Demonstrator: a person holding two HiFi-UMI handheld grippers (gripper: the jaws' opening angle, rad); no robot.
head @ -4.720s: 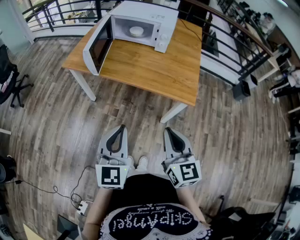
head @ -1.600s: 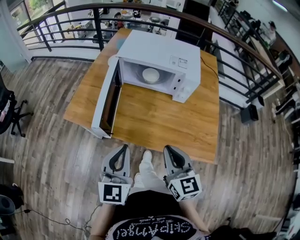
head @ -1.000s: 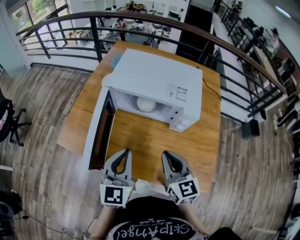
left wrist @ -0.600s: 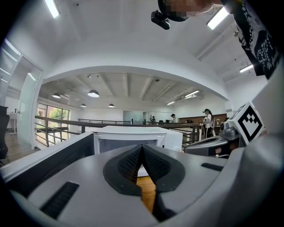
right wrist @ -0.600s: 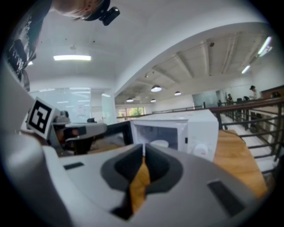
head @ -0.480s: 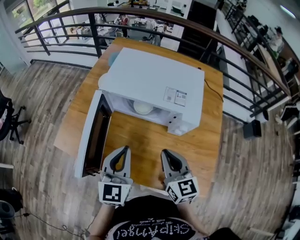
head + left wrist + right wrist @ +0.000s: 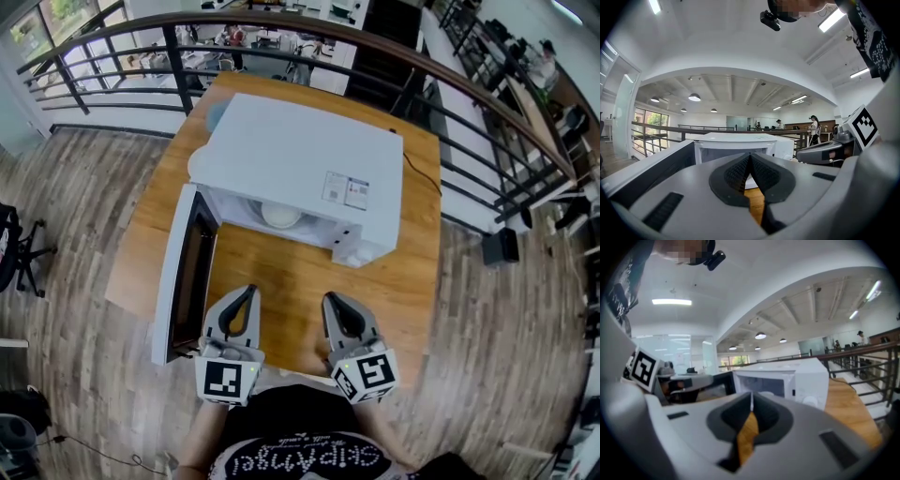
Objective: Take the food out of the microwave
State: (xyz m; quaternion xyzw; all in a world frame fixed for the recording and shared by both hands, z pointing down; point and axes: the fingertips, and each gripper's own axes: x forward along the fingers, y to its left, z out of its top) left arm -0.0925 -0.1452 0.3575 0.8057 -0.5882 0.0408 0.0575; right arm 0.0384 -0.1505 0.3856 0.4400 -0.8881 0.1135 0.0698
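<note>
At the counter's (image 7: 281, 274) near edge, the microwave (image 7: 300, 164) door (image 7: 176, 277) stands swung open at left. The left gripper (image 7: 248, 292), jaws pressed together and empty, hangs short of the cavity, where the food (image 7: 280, 216), a pale round dish, sits inside. The right gripper (image 7: 329, 302) is likewise closed and empty. Reaching in and lifting out are yet to be done.
</note>
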